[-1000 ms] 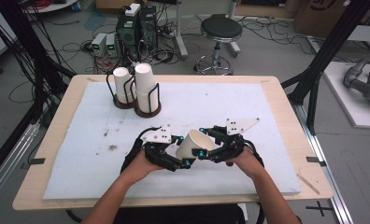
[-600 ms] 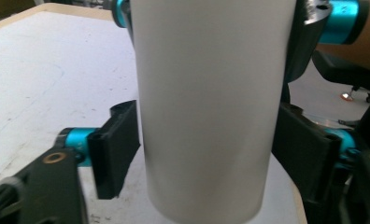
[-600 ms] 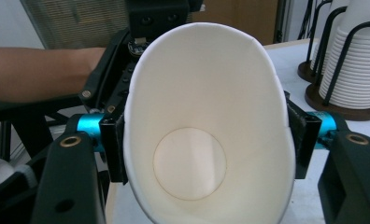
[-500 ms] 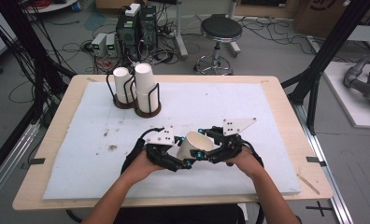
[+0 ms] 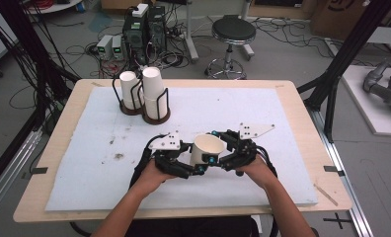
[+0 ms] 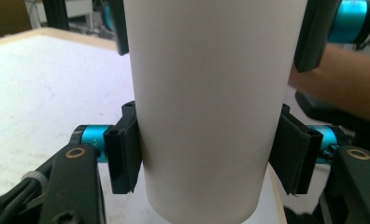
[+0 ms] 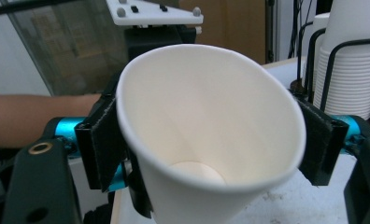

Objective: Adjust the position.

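Cup's (image 7: 206, 140) hollow inside, from right gripper view

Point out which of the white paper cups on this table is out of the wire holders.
The single white paper cup near the table's front edge, between the left gripper and right gripper. The other cups sit stacked upside down in two black wire holders at the back left.

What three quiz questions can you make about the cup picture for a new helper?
1. True or false: the white paper cup is held between the left gripper and the right gripper.
2. How many wire cup holders stand at the back of the table?
3. What is inside the held cup: A) water, B) nothing, C) a spoon?

Key: 1 true; 2 two; 3 B.
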Tool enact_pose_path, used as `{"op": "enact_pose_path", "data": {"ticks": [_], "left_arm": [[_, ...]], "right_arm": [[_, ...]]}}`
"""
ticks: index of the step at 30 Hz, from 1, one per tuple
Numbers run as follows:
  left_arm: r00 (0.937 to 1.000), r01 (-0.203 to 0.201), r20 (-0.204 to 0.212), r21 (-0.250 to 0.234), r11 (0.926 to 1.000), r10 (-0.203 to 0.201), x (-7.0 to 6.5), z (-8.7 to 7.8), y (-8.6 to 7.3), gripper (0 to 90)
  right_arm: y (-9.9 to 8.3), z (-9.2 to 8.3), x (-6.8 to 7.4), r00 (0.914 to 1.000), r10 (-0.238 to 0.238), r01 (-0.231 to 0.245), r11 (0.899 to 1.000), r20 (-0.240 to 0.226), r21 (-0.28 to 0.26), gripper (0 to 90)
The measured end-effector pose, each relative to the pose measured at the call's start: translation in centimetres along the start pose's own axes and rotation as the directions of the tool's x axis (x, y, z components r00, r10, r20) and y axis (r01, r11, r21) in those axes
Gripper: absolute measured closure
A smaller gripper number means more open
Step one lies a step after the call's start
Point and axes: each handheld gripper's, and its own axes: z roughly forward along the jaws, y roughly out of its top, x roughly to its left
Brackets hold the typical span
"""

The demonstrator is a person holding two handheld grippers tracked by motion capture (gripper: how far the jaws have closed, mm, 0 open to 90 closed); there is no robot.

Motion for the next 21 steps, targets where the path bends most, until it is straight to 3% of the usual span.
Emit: {"op": "enact_pose_path", "data": {"ticks": [4, 11, 16, 21], "left_arm": [[1.0000, -0.002, 0.001, -0.017, 0.9999, 0.002, 0.0, 0.2, 0.0, 35.0], [0.9997, -0.015, -0.018, 0.004, 0.9999, 0.015, -0.2, 0.5, -0.1, 33.9], [0.9951, -0.022, -0.094, 0.073, 0.9971, 0.029, -0.1, 0.3, -0.5, 25.1], [0.9856, 0.000, -0.169, 0.078, 0.9970, 0.013, 0.5, -1.6, -1.0, 23.0]], "right_arm": [[-0.1, 0.1, -0.1, 1.0000, -0.001, 0.001, 1.000, -0.002, -0.015, 25.4], [-0.2, 0.1, -0.1, 0.9996, -0.028, 0.028, 1.000, -0.007, -0.006, 33.5], [-0.1, 0.2, 0.0, 0.9968, -0.071, 0.070, 0.997, 0.037, 0.020, 35.1], [-0.1, -0.1, 0.0, 0.9869, -0.119, 0.112, 0.991, 0.109, 0.068, 35.7]]}}
